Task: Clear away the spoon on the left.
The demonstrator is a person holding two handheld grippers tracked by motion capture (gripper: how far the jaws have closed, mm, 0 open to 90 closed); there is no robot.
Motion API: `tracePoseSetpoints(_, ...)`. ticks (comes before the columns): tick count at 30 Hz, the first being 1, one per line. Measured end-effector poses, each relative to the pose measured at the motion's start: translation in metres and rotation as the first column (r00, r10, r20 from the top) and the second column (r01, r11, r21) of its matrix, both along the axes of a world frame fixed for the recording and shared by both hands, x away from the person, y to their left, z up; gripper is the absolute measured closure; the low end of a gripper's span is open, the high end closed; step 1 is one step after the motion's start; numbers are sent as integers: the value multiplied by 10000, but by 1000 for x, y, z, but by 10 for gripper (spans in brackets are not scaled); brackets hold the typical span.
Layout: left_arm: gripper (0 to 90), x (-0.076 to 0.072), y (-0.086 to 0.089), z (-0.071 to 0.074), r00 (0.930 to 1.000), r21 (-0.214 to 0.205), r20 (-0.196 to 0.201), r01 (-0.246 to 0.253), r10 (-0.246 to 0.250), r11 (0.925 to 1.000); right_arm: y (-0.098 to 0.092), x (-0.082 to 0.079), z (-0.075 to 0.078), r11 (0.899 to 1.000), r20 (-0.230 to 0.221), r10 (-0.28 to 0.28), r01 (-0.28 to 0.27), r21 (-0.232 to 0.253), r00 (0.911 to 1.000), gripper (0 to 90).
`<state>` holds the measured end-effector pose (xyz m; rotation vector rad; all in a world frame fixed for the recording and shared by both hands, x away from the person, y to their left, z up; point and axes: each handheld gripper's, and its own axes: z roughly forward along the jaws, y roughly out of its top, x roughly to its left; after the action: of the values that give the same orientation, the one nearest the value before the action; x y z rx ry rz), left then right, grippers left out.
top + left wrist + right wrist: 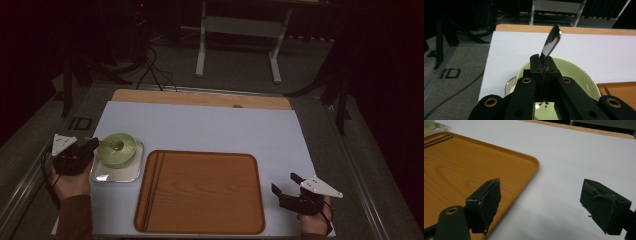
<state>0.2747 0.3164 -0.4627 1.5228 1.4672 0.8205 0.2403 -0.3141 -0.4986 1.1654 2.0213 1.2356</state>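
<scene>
- Spoon (552, 41) first, at the far left: our left gripper (90, 146) has its fingers (535, 65) pinched tight on the handle end, and the shiny bowl of the spoon sticks up and away over the green bowl (117, 148).
- That green bowl sits on a small white dish (116, 172) at the left of the bench (210, 127), just beside the wooden tray (200, 192).
- To do this step well, we judge the spoon should be lifted straight clear of the bowl's rim before any sideways travel, since a drag across the rim could tip the bowl or twist the thin handle in the pads.
- We would keep the clamp firm and the spoon's tilt steady; it is gripped near one end, so it may swing.
- Our left hand (70, 182) holds its gripper low at the bench's left edge, pointing toward the bowl, forearm coming in from below.
- On the tray, a pair of chopsticks (150, 190) lies along the left side; a spot next to them looks a sensible place for the spoon.
- Farthest right, our right gripper (285, 184) rests near the tray's right corner, fingers (487, 200) spread wide with nothing between them, pointing back toward the tray over bare bench.
</scene>
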Motion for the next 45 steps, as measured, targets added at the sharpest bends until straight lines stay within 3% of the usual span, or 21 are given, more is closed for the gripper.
tracePoseSetpoints(5,896,1,-6,5,9997,284,31,222,-223,9993,0,0,0,10000,0,1,-1,2,10000,167)
tracePoseSetpoints(19,895,-2,-11,15,9984,341,354,418,-430,9985,0,0,0,10000,3,8,-8,-2,10000,167)
tracePoseSetpoints(29,895,-8,-16,25,9964,643,592,575,-614,9963,0,0,0,10000,8,3,-3,5,10000,167)
tracePoseSetpoints(39,896,-19,-22,44,9907,901,948,889,-974,9920,0,0,0,10000,7,0,0,4,10000,167)
tracePoseSetpoints(45,895,-26,-32,58,9826,1005,1008,1458,-1558,9842,0,0,0,10000,8,3,-3,-5,10000,167)
